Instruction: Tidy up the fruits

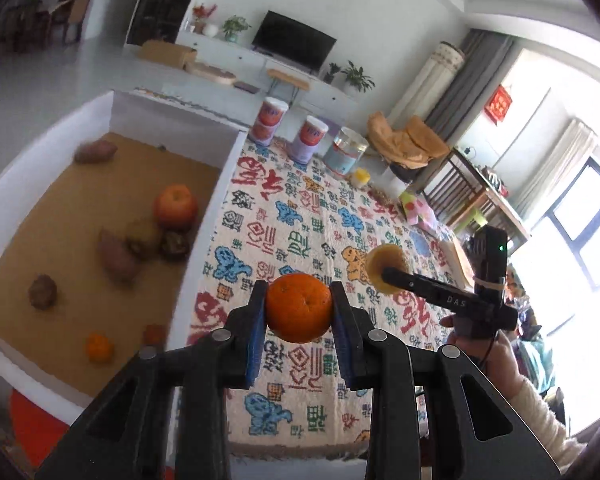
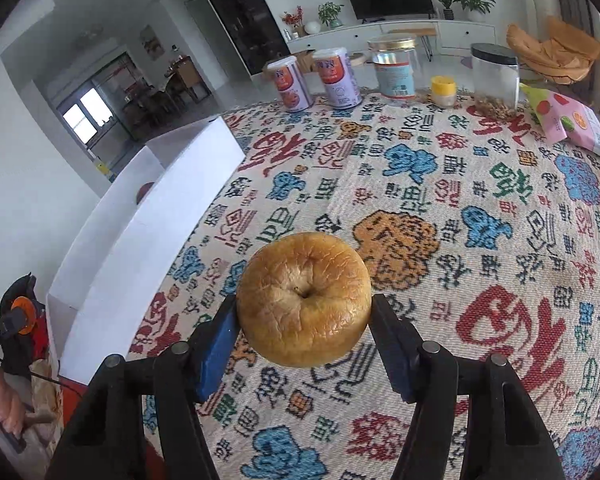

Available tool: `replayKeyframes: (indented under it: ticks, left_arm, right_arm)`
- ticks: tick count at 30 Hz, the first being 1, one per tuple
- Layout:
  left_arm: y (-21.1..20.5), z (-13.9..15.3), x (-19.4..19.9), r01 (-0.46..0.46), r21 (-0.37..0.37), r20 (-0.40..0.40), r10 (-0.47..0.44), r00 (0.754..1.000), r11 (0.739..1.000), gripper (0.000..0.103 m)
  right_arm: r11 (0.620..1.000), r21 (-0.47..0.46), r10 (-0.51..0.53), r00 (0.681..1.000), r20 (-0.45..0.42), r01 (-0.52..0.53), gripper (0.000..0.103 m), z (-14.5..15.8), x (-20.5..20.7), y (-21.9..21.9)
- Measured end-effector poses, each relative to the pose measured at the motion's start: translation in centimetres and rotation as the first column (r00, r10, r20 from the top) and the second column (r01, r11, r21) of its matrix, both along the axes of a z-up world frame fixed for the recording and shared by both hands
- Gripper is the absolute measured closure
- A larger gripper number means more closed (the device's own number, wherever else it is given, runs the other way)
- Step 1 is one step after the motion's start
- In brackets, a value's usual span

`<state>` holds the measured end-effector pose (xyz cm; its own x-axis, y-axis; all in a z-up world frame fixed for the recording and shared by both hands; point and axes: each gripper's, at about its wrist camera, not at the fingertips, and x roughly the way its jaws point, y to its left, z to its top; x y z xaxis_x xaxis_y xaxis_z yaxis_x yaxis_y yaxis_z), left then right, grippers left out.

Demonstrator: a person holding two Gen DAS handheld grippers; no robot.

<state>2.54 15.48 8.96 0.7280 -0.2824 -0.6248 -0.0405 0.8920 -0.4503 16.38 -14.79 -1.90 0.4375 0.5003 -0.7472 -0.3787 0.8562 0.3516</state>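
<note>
Blue-padded fingers (image 1: 256, 332) of your left gripper (image 1: 299, 312) clamp a tangerine (image 1: 299, 307) above the bench (image 1: 300, 220); the right gripper (image 2: 304, 328) pinches a wrinkled yellow apple (image 2: 303, 299). Carry both over the white box (image 1: 172, 120) wall — lower, then release clear of the fruit inside.

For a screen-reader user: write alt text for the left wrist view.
The left claw grips a small orange above a patterned tablecloth. To its left, a white-walled box holds an apple, sweet potatoes and other produce. At right, the right claw holds a yellowish round fruit.
</note>
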Motion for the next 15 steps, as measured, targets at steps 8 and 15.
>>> replayKeyframes:
  ticks: [8,15]
  left_arm:
    - [14.2,-6.2,6.4,-0.269,0.089,-0.230,0.282,0.931,0.959,0.073]
    - [17.6,-12.9,9.5,-0.323,0.151,-0.398,0.356,0.845,0.934,0.067]
  right_arm:
    - [0.863,0.043,0.503,0.863,0.040,-0.504,0.038,4.8,-4.2,25.9]
    - [0.666,-0.344,0.668,0.735,-0.120,-0.662,0.038,-2.1,-7.3,39.7]
